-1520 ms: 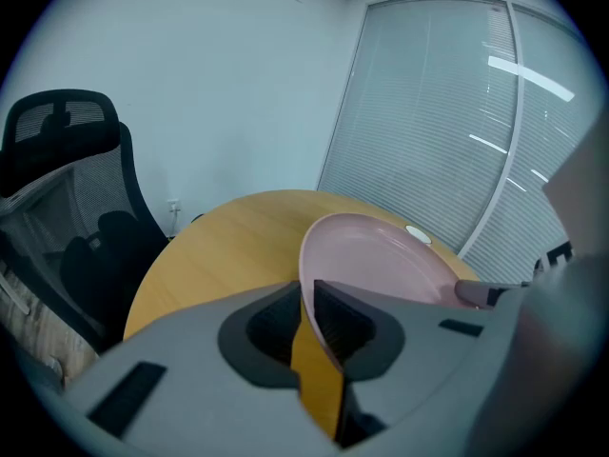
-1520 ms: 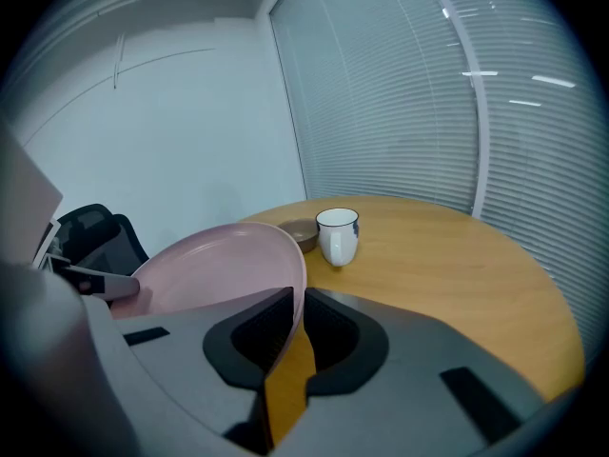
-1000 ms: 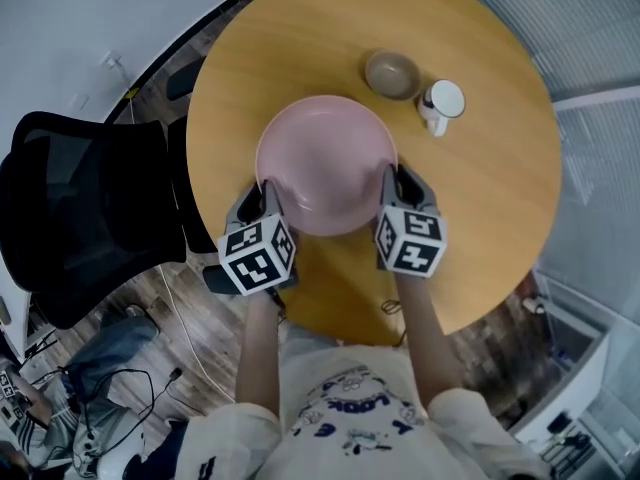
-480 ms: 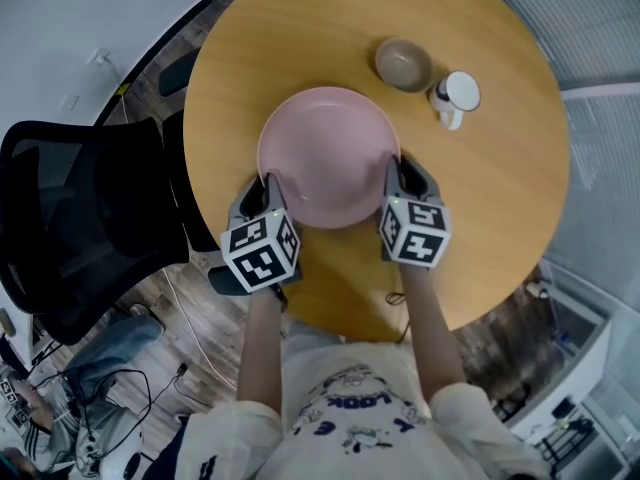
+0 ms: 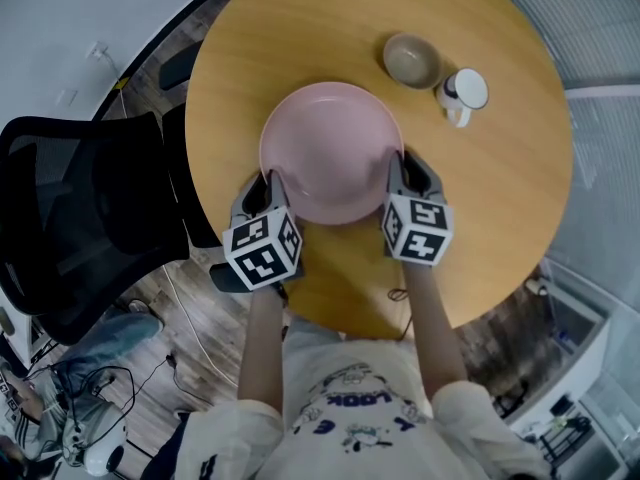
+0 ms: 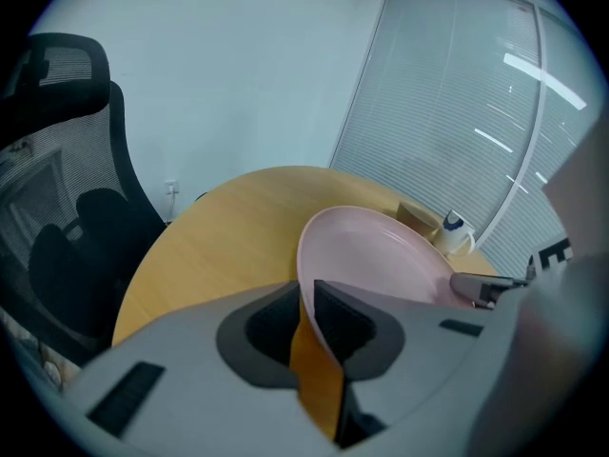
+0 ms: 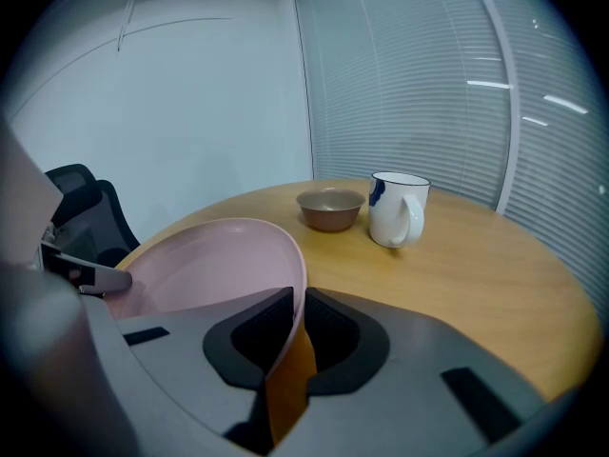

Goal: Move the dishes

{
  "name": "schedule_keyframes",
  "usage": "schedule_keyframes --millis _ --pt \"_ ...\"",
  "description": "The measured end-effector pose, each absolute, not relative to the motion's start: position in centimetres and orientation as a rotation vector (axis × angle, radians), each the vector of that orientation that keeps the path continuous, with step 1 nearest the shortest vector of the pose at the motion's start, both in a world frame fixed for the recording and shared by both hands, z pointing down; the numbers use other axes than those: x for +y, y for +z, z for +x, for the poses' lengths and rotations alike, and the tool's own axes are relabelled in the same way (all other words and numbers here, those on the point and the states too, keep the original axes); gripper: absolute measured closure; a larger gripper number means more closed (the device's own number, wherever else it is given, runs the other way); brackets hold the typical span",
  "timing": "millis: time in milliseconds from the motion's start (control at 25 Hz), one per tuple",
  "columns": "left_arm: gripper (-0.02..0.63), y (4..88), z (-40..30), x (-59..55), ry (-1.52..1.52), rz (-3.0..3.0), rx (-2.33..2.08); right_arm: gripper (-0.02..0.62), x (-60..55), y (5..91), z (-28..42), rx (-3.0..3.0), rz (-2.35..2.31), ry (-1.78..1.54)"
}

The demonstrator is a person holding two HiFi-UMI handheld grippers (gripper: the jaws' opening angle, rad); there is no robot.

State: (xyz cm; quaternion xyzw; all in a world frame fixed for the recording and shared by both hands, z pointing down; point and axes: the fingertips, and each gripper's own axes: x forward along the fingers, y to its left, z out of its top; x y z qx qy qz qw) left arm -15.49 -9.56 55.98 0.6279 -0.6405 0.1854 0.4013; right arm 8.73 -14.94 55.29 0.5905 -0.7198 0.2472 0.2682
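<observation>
Round wooden table [image 5: 500,198] sits under the pink plate [image 5: 330,148]. Black mesh chair [image 5: 80,218] is well left of the plate, off the table. The plate is over the table's near half; can't tell if it's resting or lifted. Left gripper [image 5: 268,190] pinches the plate's near-left rim, jaws closed on the edge. Right gripper [image 5: 397,173] pinches the plate's near-right rim the same way. White mug [image 5: 463,94] stands upright, beyond the plate to its far right. Small brown bowl [image 5: 412,60] sits just past the plate's far-right rim, closer to the plate than the mug.
</observation>
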Motion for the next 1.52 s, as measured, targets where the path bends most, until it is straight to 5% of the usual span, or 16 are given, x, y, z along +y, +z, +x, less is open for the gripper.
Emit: schedule_keyframes --millis 200,320,1120,1520 --pt "0.563 55.6 -15.8 -9.9 0.432 1.601 -1.644 0.558 -15.1 55.2 8.7 -1.970 1.596 0.659" --pt "0.556 54.8 -16.3 -9.9 0.431 1.615 -1.668 0.488 -15.2 54.4 9.2 -1.990 1.599 0.654" --pt "0.557 45.3 -12.5 -14.7 0.363 1.862 -1.627 0.486 -22.0 44.0 10.9 -2.070 1.759 0.621" --pt "0.558 45.8 -10.2 -17.5 0.382 1.911 -1.549 0.486 -25.6 45.7 10.9 -1.988 1.836 0.796"
